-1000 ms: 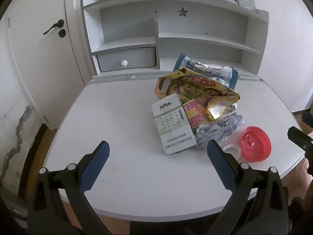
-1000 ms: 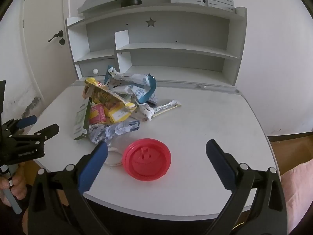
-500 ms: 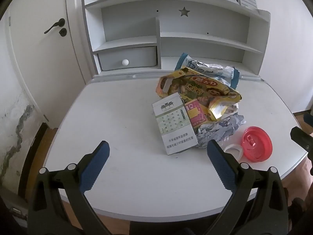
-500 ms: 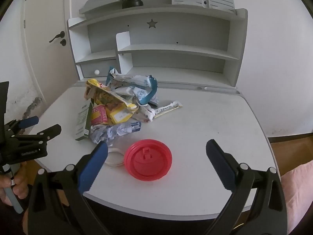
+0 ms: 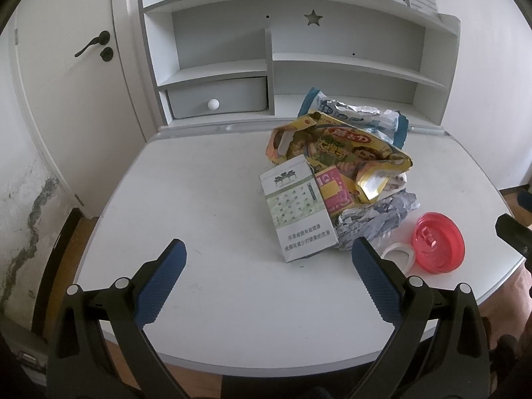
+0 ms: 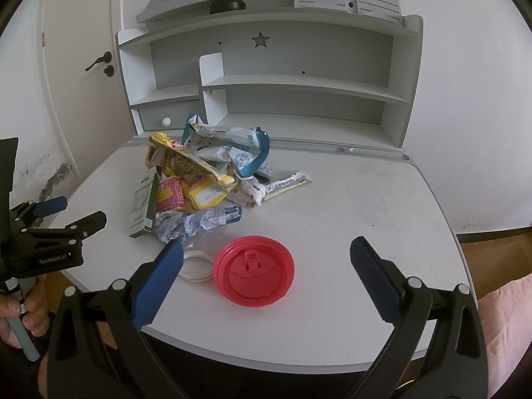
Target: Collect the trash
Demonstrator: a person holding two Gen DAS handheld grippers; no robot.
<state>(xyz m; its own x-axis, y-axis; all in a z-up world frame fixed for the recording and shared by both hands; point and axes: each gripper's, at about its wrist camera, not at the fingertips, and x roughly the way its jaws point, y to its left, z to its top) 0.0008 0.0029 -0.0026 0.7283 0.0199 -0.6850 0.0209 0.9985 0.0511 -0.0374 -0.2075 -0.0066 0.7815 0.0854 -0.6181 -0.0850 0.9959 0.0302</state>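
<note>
White desk [image 5: 206, 199] is seen under both tools. At left, the left gripper [image 5: 267, 277] is held spread wide and empty, near the desk's near edge. Just beyond it, the cigarette box [image 5: 297, 212] is leaned on the heaped wrappers [image 5: 342, 153]. Right of those, the red lid [image 6: 254, 271] is lain flat between the right gripper [image 6: 266, 276] fingers, also spread, nothing pinched.
</note>
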